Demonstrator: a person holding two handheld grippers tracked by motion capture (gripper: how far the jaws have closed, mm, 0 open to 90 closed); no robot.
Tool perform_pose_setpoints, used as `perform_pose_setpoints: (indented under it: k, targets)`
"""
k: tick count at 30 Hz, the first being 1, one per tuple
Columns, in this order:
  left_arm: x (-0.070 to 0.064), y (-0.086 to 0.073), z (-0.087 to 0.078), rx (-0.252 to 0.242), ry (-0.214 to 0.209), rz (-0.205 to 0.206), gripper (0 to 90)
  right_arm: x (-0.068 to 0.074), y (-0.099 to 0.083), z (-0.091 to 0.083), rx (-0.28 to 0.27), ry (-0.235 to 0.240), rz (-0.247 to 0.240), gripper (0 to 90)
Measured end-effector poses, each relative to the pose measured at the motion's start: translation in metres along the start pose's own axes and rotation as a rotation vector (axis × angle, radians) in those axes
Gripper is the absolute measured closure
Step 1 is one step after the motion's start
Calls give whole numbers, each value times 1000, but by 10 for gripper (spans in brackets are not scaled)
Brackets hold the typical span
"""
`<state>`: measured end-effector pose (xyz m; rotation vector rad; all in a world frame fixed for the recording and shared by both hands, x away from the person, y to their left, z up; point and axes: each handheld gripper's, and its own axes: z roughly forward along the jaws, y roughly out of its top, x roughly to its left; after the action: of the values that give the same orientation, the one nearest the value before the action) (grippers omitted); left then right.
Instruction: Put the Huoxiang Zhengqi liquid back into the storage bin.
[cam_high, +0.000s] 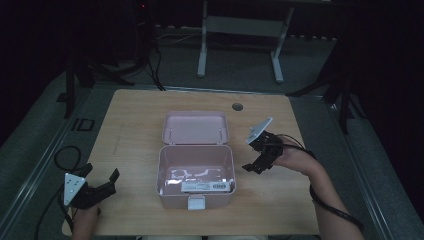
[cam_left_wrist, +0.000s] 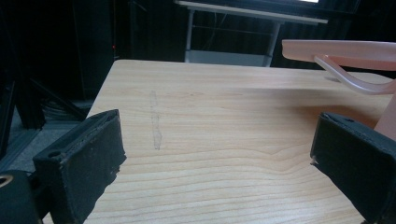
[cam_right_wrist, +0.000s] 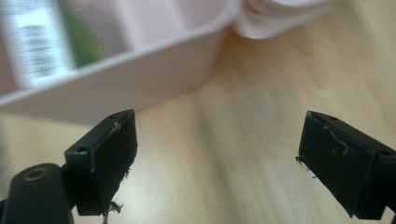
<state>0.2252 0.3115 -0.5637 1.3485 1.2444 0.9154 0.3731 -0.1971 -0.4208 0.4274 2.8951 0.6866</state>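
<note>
- The pale pink plastic box with its hinged lid (cam_high: 196, 127) thrown back sits mid-table on the light wooden table (cam_high: 135, 125); I can't identify the white labelled packet (cam_high: 207, 186) inside it.
- My right gripper (cam_high: 256, 161) hovers just beside the box's right wall, jaws wide apart, holding nothing; its own view blurs that wall (cam_right_wrist: 116, 88).
- My left gripper (cam_high: 107, 182) waits well apart at the near left, jaws spread, empty; its view cuts the lid (cam_left_wrist: 341, 49) off.
</note>
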Motion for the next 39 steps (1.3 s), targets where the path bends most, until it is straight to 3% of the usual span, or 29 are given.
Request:
perform_pose_setpoints:
  k: [4,7,8,11,13,14,17,22,28,34,36,39]
  targets:
    - [0,0,0,-2,-1,-1,30,-5,-20,16,-85,-90,68,114]
    - [0,0,0,-1,-2,-1,30,-6,-24,19,-100,-103,77,114]
    - [0,0,0,-2,-2,-2,30,-7,-39,30,-151,-158,112,114]
    - [0,0,0,-2,-3,-2,30,-8,-52,41,-194,-222,150,114]
    - [0,0,0,-2,-3,-2,30,-9,-56,44,-209,-229,162,114]
    - [0,0,0,-1,-3,-3,30,-7,-66,54,-228,-247,186,114]
    - [0,0,0,-1,-3,-2,30,-6,-72,60,-229,-245,202,114]
    - [0,0,0,-1,-3,-3,30,-2,-85,73,-247,-297,230,113]
    - [0,0,0,-3,-3,-4,30,0,-101,73,-338,-314,311,114]
    - [0,0,0,-1,-2,-3,30,3,-117,72,-383,-384,360,114]
    - [0,0,0,-1,-2,-3,30,3,-121,70,-401,-389,371,114]
    - [0,0,0,0,-1,-3,30,4,-131,65,-446,-413,417,114]
